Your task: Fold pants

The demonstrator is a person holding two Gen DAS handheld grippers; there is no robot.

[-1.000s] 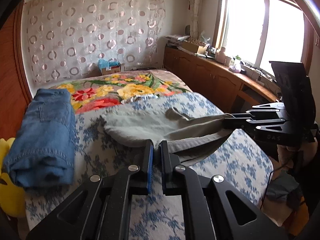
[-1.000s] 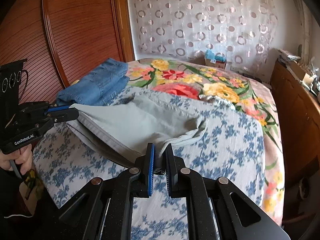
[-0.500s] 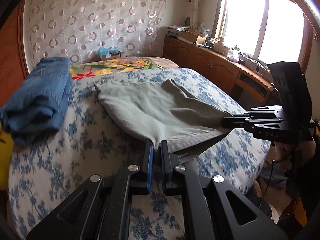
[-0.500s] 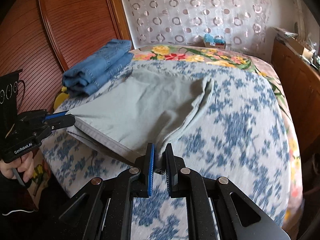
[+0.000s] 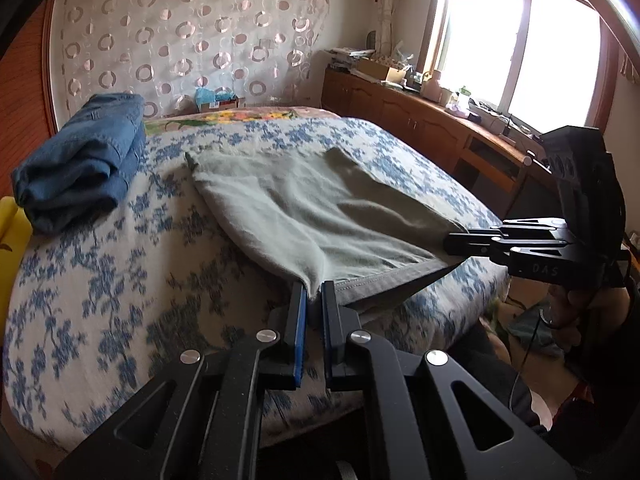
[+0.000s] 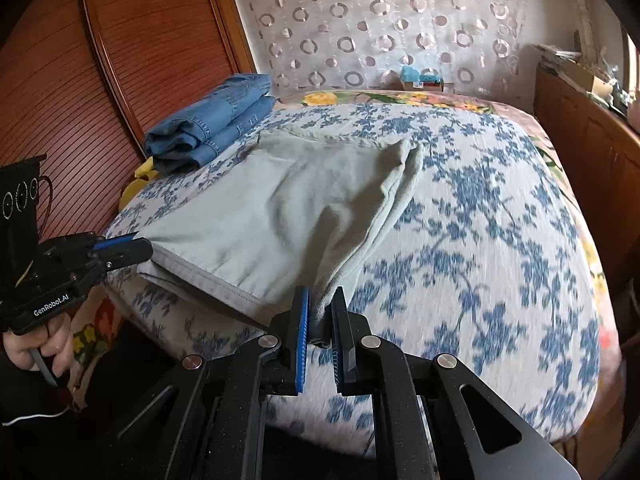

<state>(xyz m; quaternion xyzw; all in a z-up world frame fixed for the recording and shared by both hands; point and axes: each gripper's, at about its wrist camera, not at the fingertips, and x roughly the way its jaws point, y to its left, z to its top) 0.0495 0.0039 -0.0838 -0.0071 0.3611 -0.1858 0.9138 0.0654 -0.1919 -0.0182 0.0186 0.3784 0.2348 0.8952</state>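
my left hand-held gripper [image 5: 314, 292] is clamped on one corner of the grey pants [image 5: 304, 204], and my right hand-held gripper [image 6: 320, 304] is pinched shut on the other corner of the same near edge. between the two the hem hangs taut just off the near edge of the bed [image 5: 100, 280], while the rest of the pants lies spread on the blue-flowered cover. the cloth looks doubled already, two layers showing at the edge, so i judge one fold is made. what is left, as i see it: lay this held end down flat, smooth it, then fold it over once or twice to a neat packet like the folded jeans [image 5: 80, 164] beside the headboard. nothing is released yet.
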